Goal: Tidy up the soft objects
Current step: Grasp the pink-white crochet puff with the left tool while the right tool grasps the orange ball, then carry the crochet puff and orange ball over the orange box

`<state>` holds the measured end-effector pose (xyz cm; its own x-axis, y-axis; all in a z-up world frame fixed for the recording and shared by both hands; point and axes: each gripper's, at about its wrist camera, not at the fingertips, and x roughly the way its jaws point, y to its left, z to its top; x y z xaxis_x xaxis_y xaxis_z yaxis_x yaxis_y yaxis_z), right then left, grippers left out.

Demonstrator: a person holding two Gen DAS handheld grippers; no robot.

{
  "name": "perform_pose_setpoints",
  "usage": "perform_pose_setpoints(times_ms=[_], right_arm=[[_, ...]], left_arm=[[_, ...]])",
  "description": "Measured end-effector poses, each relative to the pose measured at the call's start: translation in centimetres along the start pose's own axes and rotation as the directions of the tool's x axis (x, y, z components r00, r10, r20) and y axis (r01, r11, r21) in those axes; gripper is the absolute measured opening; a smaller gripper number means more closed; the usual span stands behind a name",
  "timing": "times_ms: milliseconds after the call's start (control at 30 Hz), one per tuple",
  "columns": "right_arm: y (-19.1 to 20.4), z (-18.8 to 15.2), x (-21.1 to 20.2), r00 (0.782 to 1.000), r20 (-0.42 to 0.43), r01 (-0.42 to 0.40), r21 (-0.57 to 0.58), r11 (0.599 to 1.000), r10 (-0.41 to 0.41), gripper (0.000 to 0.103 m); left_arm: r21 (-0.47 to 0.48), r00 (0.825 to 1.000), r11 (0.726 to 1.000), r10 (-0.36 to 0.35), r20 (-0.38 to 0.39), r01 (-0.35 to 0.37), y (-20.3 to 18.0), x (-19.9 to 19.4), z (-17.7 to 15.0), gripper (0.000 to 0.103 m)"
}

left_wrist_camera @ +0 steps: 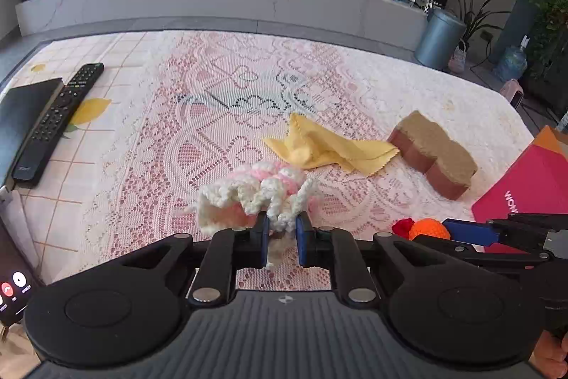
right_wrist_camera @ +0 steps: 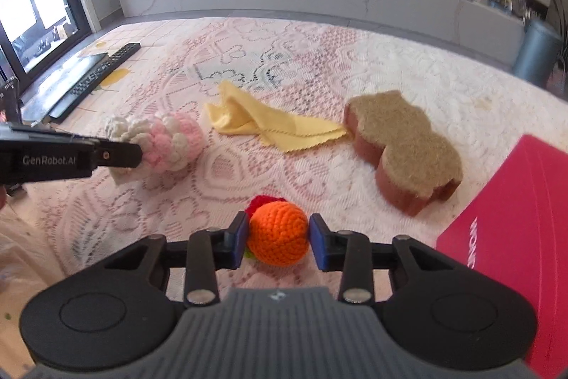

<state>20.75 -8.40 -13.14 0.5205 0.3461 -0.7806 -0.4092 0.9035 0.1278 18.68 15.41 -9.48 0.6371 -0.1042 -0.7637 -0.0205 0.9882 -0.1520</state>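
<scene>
My left gripper [left_wrist_camera: 281, 229] is shut on a pink and white crocheted piece [left_wrist_camera: 259, 192], which also shows in the right wrist view [right_wrist_camera: 167, 139], held at the table. My right gripper [right_wrist_camera: 278, 235] is shut on an orange crocheted ball [right_wrist_camera: 278, 231] with a red part behind it; the ball also shows in the left wrist view [left_wrist_camera: 427, 229]. A crumpled yellow cloth [left_wrist_camera: 326, 148] [right_wrist_camera: 262, 125] lies in the middle of the lace tablecloth. A brown sponge [left_wrist_camera: 435, 153] [right_wrist_camera: 403, 148] with a tan top lies to its right.
A pink box [left_wrist_camera: 529, 190] [right_wrist_camera: 511, 237] stands at the right edge. A black remote [left_wrist_camera: 58, 119] [right_wrist_camera: 96, 79] and a dark flat device [left_wrist_camera: 21, 116] lie at the left. A phone [left_wrist_camera: 12, 290] shows at the lower left. A grey cabinet runs behind the table.
</scene>
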Motion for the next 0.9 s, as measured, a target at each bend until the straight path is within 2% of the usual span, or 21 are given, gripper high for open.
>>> perform_pose_setpoints(times_ms=[133, 333, 533, 733, 900], right_arm=[[0.3, -0.2, -2.7, 0.999, 0.05, 0.001, -0.02, 1.0, 0.0, 0.036], [-0.6, -0.8, -7.1, 0.996, 0.084, -0.026, 0.048, 0.998, 0.022, 0.036], [-2.2, -2.0, -12.6, 0.988, 0.152, -0.035, 0.103, 0.994, 0.019, 0.036], [-5.3, -3.3, -18.3, 0.975, 0.22, -0.027, 0.159, 0.987, -0.009, 0.036], [-9.5, -4.4, -22.9, 0.963, 0.253, 0.036, 0.21, 0.977, -0.09, 0.036]], left_arm=[[0.018, 0.999, 1.0, -0.01, 0.038, 0.01, -1.1, -2.5, -0.4, 0.017], [0.02, 0.996, 0.999, -0.029, 0.084, 0.027, -3.0, -6.1, -1.4, 0.017], [0.061, 0.987, 0.996, -0.074, 0.144, 0.066, -6.2, -10.0, -1.9, 0.016], [0.139, 0.966, 0.98, -0.168, 0.194, 0.142, -10.5, -13.2, -1.5, 0.016], [0.244, 0.936, 0.942, -0.283, 0.21, 0.231, -15.2, -14.6, -0.4, 0.016]])
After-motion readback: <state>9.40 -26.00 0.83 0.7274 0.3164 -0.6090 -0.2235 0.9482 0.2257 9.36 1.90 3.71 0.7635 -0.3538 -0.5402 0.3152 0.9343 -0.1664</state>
